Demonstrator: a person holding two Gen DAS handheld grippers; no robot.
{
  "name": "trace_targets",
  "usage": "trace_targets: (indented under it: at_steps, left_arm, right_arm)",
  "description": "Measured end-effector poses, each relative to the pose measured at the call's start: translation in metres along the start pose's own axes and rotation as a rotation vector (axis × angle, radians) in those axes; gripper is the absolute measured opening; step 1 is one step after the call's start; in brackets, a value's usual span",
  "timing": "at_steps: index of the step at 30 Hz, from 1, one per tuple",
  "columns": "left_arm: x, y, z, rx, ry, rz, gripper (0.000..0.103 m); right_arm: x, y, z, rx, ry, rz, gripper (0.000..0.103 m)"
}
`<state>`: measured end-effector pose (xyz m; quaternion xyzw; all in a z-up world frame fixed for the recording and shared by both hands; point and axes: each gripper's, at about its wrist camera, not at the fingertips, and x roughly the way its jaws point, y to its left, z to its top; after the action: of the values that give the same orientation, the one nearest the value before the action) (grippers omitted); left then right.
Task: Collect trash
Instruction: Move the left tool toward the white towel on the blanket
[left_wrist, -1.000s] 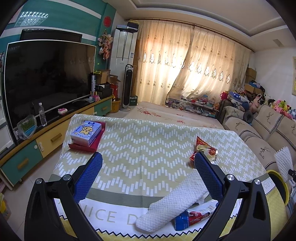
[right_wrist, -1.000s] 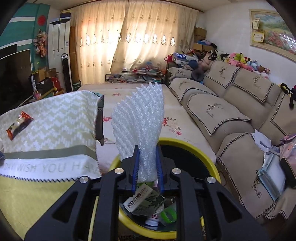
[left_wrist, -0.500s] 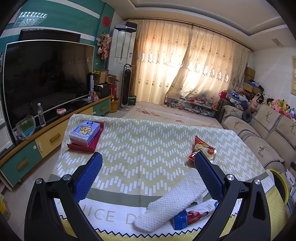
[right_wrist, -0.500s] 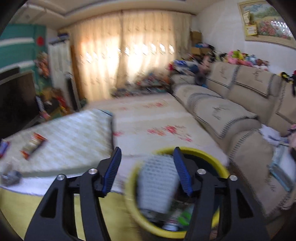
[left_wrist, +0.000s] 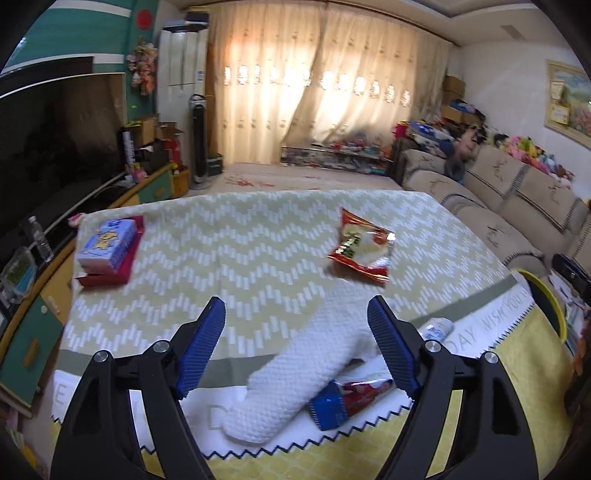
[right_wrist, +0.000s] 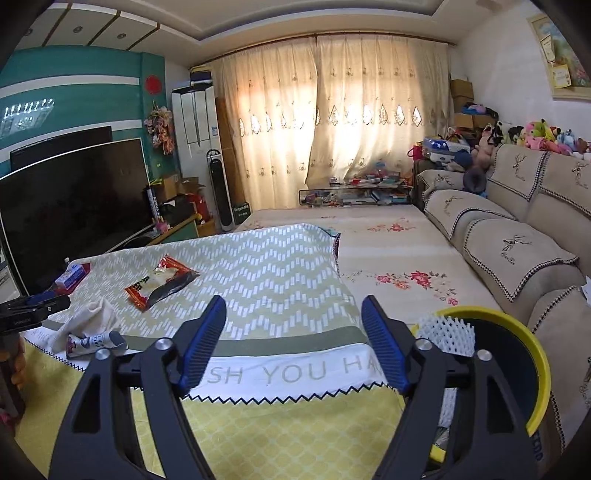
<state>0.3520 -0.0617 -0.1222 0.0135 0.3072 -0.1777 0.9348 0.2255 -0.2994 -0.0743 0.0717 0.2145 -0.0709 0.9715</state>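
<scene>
The right gripper (right_wrist: 293, 343), opening, has dropped the foam net (right_wrist: 448, 332) into the bin (right_wrist: 535, 354).

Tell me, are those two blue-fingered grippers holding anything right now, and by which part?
Nothing is held. The left gripper is closing around the white foam sleeve without touching it. The right gripper is opening and empty; the foam net stands in the yellow bin.

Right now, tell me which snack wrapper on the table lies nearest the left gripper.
The blue-ended wrapper, tucked under the white foam sleeve at the near edge; the red wrapper lies farther back.
</scene>
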Motion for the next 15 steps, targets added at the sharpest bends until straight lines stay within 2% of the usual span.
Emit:
trace_targets:
  at_steps: [3,9,15]
  left_arm:
    - [0.006,-0.004,-0.001,0.025,0.035,-0.038,0.079]
    - [0.014,-0.010,-0.001,0.053,0.083,-0.058,0.076]
    - [0.026,-0.018,-0.002,0.088,0.143,-0.064,0.060]
  right_arm:
    - [0.003,0.002,0.002,-0.009,0.006,0.001,0.073]
    - [0.004,0.002,0.003,-0.011,0.009,-0.002,0.074]
    - [0.008,0.000,0.003,0.004,0.018,-0.003,0.074]
